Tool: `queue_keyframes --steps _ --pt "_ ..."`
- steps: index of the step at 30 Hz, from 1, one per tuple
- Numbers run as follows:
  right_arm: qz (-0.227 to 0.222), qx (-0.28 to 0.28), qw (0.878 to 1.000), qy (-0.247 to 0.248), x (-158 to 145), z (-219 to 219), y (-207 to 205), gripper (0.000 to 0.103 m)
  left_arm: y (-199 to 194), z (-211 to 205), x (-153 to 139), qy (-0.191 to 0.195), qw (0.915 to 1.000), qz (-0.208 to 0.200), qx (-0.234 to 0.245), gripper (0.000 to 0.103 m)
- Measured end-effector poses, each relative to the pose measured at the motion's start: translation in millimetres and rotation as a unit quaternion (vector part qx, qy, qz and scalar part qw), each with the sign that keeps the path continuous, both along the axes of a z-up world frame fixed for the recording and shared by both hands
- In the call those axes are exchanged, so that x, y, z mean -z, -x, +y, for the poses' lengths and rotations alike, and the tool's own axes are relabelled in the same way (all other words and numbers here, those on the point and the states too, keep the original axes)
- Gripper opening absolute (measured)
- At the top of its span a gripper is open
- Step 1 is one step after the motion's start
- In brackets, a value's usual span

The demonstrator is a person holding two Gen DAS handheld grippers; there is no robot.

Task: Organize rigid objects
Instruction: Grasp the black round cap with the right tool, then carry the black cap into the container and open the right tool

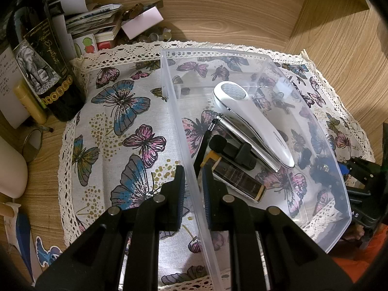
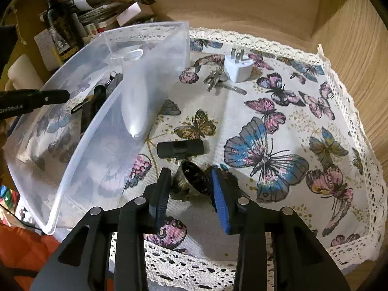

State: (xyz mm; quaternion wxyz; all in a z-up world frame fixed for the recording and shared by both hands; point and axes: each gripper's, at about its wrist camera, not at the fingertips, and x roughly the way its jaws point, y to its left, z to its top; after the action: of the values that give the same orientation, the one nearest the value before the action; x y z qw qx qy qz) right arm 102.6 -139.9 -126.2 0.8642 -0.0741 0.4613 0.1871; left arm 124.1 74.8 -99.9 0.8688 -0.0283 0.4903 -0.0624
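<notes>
Wood-grain bench under a butterfly cloth (image 2: 278, 145) carries our work. Our left hand-held gripper (image 1: 193, 189) pinches the near left wall of the clear bin (image 1: 169, 77), steadying it. Our right hand-held gripper (image 2: 191, 189), spread, straddles a small dark cup (image 2: 191, 179) lying just right of the bin. We should close squarely on the cup's sides, then lift clear over the wall.
</notes>
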Motion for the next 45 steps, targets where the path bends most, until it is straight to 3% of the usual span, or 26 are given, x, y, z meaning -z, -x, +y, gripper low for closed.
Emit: queue_keyframes --steps 12,27,45 --pt "-0.06 0.013 0.998 0.002 -38 -2 -10 0.031 1 1 0 0.003 1.0 -0.001 -0.001 0.014" --pt "-0.133 -0.034 0.99 -0.023 -78 28 -29 0.031 1 1 0 0.003 1.0 0.0 -0.001 0.014" --pt "-0.092 -0.125 0.988 -0.017 -62 95 -53 0.031 2 2 0 0.003 1.0 -0.001 -0.001 0.014"
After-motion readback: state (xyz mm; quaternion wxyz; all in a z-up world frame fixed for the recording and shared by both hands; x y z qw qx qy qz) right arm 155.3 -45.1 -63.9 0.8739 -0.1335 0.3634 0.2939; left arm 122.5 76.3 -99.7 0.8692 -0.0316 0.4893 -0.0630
